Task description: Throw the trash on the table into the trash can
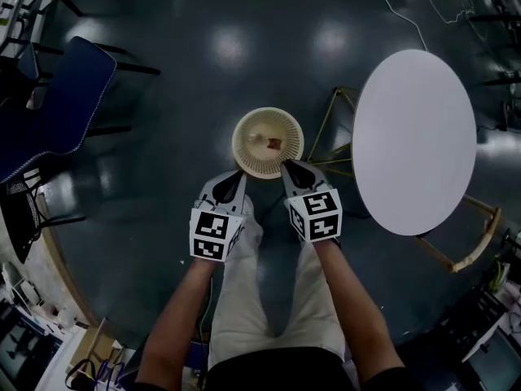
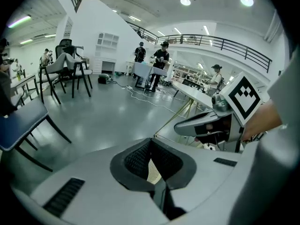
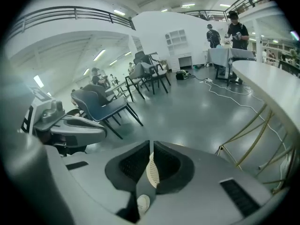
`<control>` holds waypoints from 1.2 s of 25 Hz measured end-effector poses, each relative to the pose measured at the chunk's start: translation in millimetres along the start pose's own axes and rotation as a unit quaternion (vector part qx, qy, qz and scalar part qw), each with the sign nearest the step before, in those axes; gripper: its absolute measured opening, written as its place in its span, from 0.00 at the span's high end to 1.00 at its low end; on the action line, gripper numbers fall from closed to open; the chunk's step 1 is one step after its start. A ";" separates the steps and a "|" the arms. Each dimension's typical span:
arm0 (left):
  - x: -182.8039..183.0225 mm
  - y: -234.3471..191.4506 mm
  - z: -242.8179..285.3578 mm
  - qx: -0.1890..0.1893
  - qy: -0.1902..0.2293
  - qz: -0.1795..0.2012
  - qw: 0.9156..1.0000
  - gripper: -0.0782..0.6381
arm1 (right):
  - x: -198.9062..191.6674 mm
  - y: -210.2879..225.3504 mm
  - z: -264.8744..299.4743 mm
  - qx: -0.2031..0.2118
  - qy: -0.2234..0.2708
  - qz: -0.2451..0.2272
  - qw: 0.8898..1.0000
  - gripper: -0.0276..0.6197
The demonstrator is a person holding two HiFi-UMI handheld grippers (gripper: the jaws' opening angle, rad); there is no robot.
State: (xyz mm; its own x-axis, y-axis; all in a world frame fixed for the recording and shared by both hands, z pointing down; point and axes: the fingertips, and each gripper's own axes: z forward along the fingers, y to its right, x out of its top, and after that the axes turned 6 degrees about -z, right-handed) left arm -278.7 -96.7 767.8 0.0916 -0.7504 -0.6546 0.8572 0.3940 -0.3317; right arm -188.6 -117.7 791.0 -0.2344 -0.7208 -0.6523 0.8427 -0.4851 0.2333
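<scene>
Trash can (image 1: 247, 158) comes second in size to the white oval table (image 1: 415, 137), which stands well apart to its right on thin gold legs, with a top that looks bare. The can is a round, cream, perforated basket on or just above the dark floor (I cannot tell which), directly ahead of the person's legs.

Both grippers meet its near rim. The left gripper (image 1: 234, 177) has its jaws pinched together on the mesh wall, and a strip of cream mesh shows between its pads in the left gripper view. The right gripper (image 1: 291, 169) is nearly closed on the same rim further round, with the mesh edge between its pads in the right gripper view.

Smallest is the trash (image 1: 274, 143), a little reddish scrap on the can's bottom, beyond and between the two grippers.

Judging by the bare table and the scrap already inside, throwing away looks finished, and the step in hand is handling the can itself with a two-sided hold. The next move probably calls for keeping both grips level so the light basket does not tip, then setting it down before letting go.
</scene>
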 end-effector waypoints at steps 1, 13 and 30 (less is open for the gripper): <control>5.9 2.4 -7.6 0.001 0.003 0.000 1.000 0.87 | 6.6 -4.7 -7.5 0.001 0.004 -0.001 1.000 0.90; 72.4 58.9 -81.4 -0.003 0.022 0.013 1.000 0.87 | 75.3 -38.8 -106.0 0.018 0.036 -0.022 0.999 0.91; 187.9 170.8 -156.8 0.018 0.096 0.017 0.995 0.87 | 164.3 -16.0 -281.3 0.037 0.123 -0.040 0.991 0.93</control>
State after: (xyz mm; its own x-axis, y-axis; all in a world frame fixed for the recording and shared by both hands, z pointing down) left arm -194.6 -87.2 481.7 0.0245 -0.6204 -0.7839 0.8733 0.3949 -0.2852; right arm -104.3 -89.1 477.3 -0.1667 -0.5408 -0.8245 0.7857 -0.5781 0.2203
